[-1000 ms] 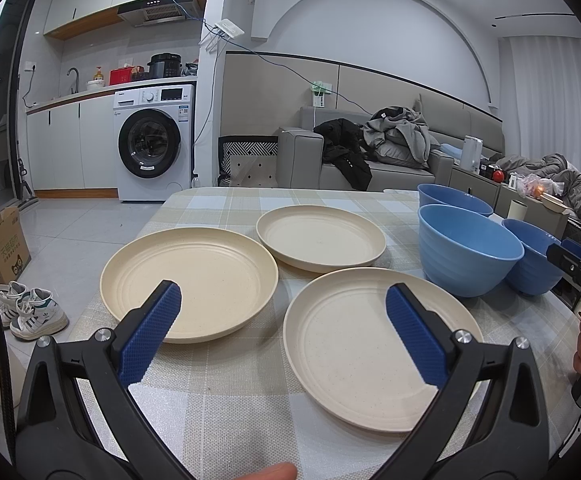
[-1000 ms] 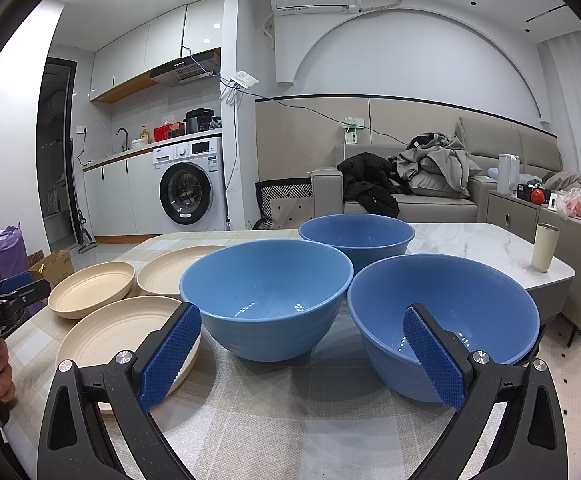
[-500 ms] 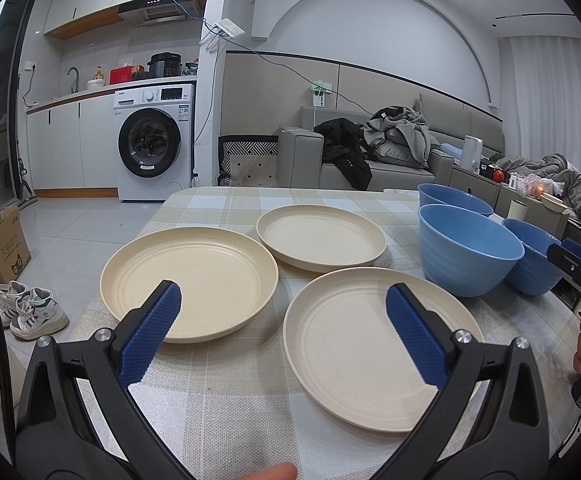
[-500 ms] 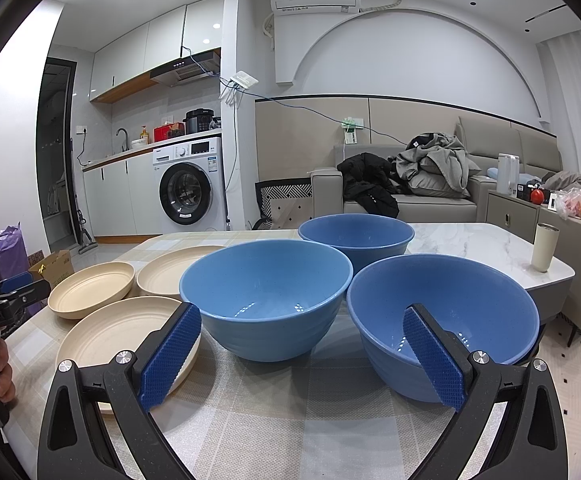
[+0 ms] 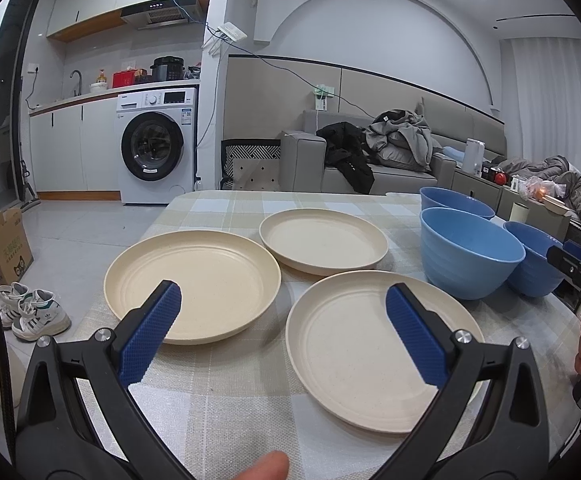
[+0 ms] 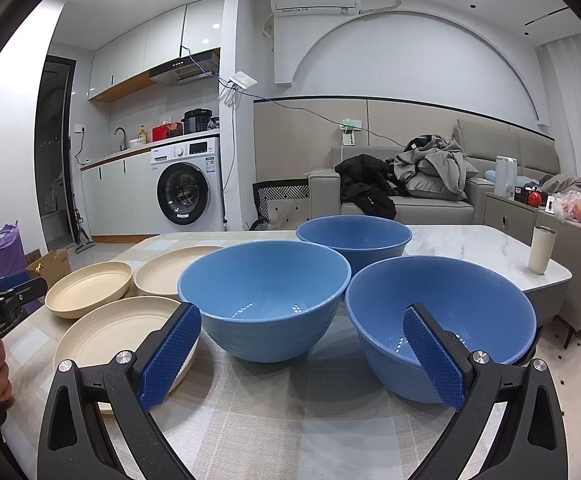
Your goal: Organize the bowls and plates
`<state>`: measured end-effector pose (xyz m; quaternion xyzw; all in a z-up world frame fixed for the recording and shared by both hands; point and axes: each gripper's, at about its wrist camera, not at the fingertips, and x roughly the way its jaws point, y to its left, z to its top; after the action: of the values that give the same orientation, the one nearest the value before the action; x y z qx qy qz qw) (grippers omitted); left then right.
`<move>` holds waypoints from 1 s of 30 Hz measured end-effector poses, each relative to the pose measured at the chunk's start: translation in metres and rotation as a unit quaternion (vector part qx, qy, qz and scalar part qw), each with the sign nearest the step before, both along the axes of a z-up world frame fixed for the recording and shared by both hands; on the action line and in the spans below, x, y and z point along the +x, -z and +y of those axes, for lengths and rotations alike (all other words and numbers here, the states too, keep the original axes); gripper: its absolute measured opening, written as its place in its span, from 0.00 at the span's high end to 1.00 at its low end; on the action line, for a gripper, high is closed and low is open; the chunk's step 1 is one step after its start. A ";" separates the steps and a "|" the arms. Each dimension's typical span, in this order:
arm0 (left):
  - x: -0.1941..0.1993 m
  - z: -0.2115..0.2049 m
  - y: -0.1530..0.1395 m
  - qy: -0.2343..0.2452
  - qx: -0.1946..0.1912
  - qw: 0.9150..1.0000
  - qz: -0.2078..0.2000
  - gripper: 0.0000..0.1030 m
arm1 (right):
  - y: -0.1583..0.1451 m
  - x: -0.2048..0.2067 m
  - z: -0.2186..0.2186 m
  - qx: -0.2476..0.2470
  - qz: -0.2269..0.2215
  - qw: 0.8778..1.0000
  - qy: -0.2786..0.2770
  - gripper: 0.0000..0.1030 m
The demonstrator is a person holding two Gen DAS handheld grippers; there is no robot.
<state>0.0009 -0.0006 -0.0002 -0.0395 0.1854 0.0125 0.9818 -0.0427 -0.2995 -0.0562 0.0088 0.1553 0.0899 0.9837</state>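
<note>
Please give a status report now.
Left tongs open, empty. Right tongs open, empty. Three cream plates and three blue bowls separate, unstacked. Nothing blocking.

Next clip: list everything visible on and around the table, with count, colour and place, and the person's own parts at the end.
plates: 3, cream, left part of the table, lying flat and apart, none stacked
bowls: 3, blue, right part of the table, upright, none nested
tablecloth: 1, beige and grey check, covers the table under the dishes
tumbler: 1, cream, on the marble top to the right
washing machine: 1, white, under the kitchen counter
sofa: 1, grey, behind the table, clothes piled on it
shoes: 1 pair, white, on the floor left
cardboard box: 1, brown, on the floor left
left tool: open, empty, over the plates
right tool: open, empty, before the bowls
</note>
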 end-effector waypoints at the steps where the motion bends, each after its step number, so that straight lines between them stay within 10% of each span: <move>1: 0.001 -0.001 -0.001 0.000 0.000 1.000 0.000 0.01 | -0.002 -0.001 0.000 0.000 0.002 1.000 0.002 0.00; 30: -0.010 0.013 -0.029 -0.016 -0.009 1.000 0.018 0.01 | -0.023 0.002 0.015 0.011 0.052 0.998 -0.031 0.00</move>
<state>-0.0092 0.0126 0.0283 -0.0515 0.2020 0.0272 0.9776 -0.0406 -0.2847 -0.0327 0.0193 0.2058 0.1215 0.9708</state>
